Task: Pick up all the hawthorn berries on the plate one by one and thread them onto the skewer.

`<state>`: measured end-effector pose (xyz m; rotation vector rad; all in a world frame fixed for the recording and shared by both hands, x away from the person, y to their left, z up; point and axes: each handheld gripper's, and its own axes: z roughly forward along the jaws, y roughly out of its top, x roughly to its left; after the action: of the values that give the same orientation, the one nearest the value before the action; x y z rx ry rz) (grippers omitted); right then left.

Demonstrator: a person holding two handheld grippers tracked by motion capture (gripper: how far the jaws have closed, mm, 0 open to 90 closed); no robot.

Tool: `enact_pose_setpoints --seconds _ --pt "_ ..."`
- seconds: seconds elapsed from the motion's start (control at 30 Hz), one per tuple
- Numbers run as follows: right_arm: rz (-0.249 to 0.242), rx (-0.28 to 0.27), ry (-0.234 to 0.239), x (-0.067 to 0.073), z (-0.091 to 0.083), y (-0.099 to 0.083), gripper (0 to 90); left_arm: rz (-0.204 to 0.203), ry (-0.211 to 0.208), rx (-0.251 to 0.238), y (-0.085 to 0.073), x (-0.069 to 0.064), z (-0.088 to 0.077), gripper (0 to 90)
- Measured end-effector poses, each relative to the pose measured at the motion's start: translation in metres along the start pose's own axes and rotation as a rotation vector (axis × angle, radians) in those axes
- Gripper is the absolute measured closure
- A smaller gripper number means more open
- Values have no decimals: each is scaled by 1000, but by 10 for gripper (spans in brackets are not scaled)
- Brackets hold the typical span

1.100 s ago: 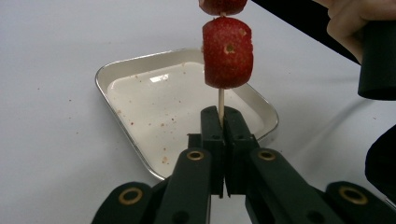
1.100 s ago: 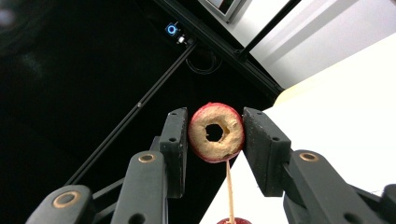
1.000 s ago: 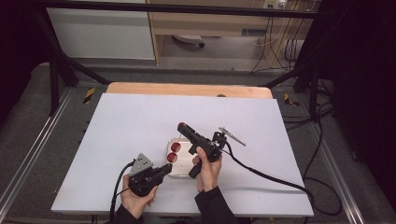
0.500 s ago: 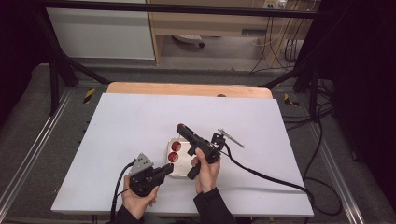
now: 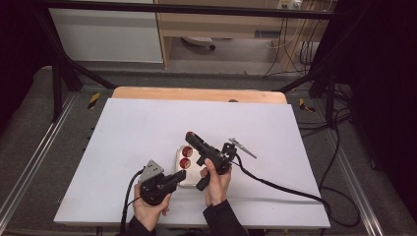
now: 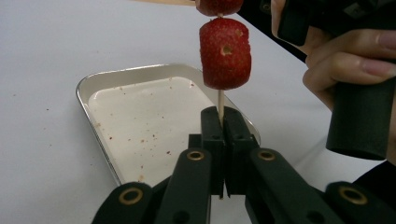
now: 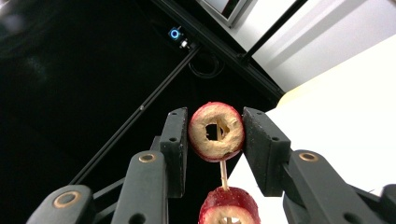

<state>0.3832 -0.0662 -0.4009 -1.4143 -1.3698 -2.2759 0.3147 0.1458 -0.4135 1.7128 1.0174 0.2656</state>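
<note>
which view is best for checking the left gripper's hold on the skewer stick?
Left gripper view: the left gripper's fingers are shut on the skewer stick, just under the lower red fruit piece. Right gripper view shows the stick only between the two pieces. In the high view it is too small to tell.

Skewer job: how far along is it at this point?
Done: one red fruit piece sits threaded on the skewer. In hand: the left gripper clamps the stick upright, and the right gripper holds the top ring-shaped piece on its tip. Left: probably pushing that piece down; the tray holds only crumbs.
</note>
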Motion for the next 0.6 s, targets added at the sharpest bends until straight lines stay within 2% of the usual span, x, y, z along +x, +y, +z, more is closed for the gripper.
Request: enact_pose_setpoints --seconds 0.3,0.37,0.53,0.6 --pt "-28 7 -6 5 -3 4 625 32 -11 -8 3 0 2 887" --pt "-25 12 -4 5 -3 4 625 37 -19 -23 2 1 1 887" --pt "-27 10 4 4 -3 2 625 27 -36 -34 1 2 1 887" --pt "-27 7 11 4 -4 1 626 11 -45 -40 1 3 2 888"
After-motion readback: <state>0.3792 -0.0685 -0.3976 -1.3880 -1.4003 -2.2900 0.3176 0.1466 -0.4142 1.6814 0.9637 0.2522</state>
